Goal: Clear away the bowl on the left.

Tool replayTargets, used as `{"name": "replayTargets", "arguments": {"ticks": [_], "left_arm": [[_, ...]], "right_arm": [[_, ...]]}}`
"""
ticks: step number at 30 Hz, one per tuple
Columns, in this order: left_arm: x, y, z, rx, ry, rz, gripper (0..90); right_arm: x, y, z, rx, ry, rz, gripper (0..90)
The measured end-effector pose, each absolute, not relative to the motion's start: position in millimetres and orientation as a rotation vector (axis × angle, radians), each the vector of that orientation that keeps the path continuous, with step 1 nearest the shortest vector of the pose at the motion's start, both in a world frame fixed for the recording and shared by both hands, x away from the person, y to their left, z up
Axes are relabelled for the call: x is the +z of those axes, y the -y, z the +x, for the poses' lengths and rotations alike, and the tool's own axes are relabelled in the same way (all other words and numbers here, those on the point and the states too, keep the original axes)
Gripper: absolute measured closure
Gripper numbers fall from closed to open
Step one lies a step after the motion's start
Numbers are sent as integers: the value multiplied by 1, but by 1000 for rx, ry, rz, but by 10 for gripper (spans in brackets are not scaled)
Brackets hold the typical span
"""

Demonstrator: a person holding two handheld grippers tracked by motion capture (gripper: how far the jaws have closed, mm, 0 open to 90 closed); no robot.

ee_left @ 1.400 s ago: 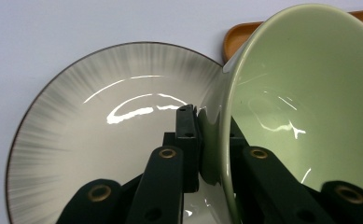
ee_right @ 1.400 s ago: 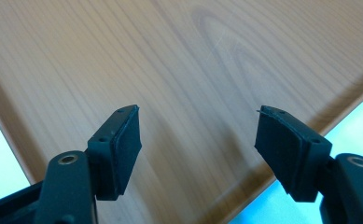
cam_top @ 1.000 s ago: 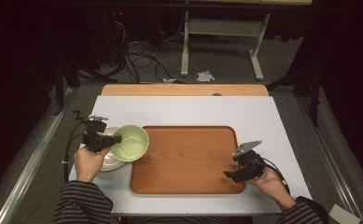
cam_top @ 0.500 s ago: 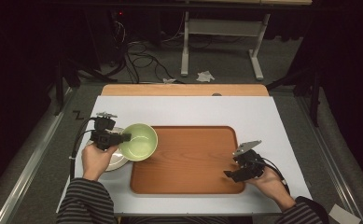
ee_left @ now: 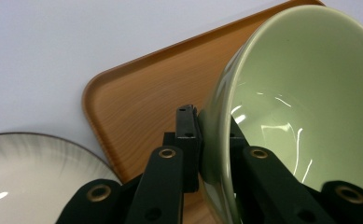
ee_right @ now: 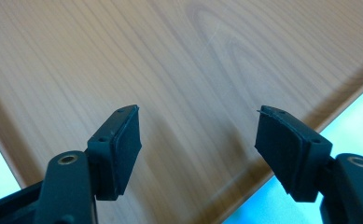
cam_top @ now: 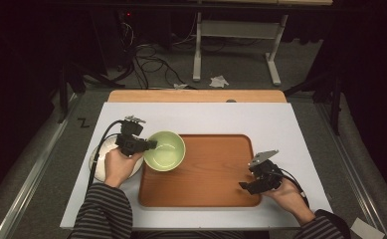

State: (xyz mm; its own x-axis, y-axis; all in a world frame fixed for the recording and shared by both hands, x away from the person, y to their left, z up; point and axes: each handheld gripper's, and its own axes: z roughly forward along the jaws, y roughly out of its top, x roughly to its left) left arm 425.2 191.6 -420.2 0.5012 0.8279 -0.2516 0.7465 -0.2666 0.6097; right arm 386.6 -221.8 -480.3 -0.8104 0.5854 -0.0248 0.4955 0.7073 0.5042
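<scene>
White table (cam_top: 290, 124), dim room behind. Left gripper (cam_top: 148, 145) clamped on green bowl (cam_top: 167, 151) rim, bowl carried over tray (cam_top: 216, 174) edge, beside plate (cam_top: 99, 167). Next, likely: lower bowl level onto tray; right gripper (cam_top: 245, 185) hovers, jaws apart.

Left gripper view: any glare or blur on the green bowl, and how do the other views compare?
Left gripper view: bright streaks on the green bowl, near rim soft. High view: lit table, dark surroundings. Right gripper view: sharp grain on the wooden tray.

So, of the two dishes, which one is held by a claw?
The green bowl: the left claw is shut on its rim, carrying it over the wooden tray. The white plate lies free.
</scene>
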Motion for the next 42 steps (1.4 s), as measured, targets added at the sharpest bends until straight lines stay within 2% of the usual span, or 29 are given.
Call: {"name": "replayTargets", "arguments": {"ticks": [18, 42], "left_arm": [[-421, -150, 433, 84, -1185, 2121, 835], [-447, -108, 454, -4, -1179, 2178, 834]], "right_arm": [[-480, 222, 386, 726, -2730, 882, 325], [-480, 222, 386, 727, -2732, 876, 325]]}}
